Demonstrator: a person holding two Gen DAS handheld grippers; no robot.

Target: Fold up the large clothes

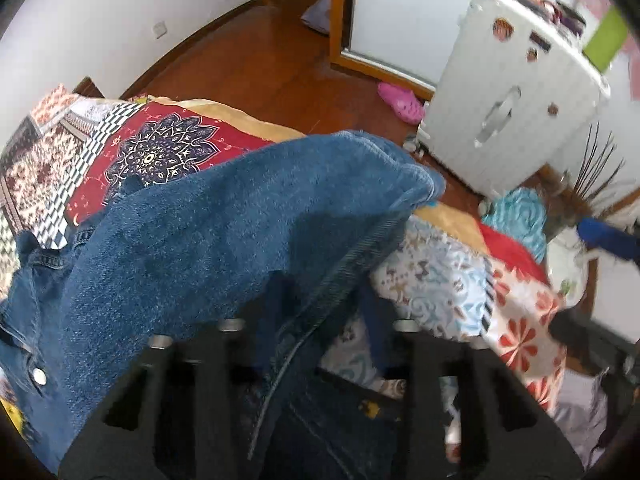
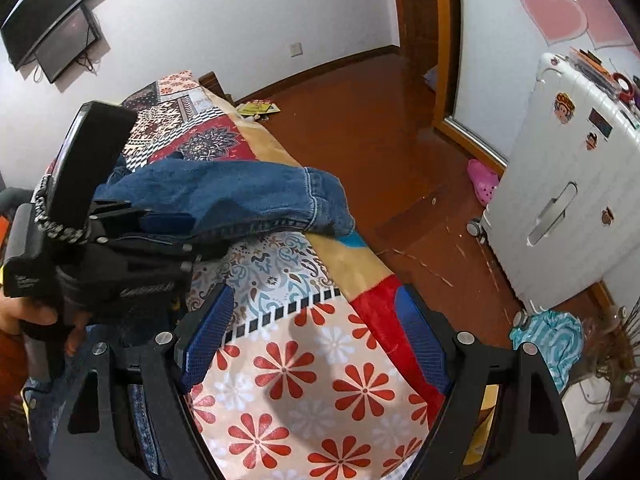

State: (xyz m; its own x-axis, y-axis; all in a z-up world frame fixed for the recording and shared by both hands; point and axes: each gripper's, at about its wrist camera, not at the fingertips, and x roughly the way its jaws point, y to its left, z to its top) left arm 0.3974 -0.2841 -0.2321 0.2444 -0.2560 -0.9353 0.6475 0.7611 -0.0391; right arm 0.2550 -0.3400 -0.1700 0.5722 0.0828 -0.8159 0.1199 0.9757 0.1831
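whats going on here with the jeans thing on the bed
A person is folding a denim jacket on a bed covered by a patchwork blanket. The left gripper is shut on the jacket, holding a sleeve lifted over the blanket. The right gripper is open and empty, its blue fingers hovering above the blanket beside it.

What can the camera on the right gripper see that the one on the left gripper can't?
Only the right wrist view shows the two dark screens on the wall, the yellow packet on the floor, the pink hearts, the sleeve's stitched cuff, and the left gripper from outside, closed on the denim jacket. The right gripper hangs open above the bedspread.

Only the left wrist view shows the jacket's metal snap button and a lime-green panel.

Both show the jacket, patterned bedspread, white suitcase, pink shoe and teal cloth.
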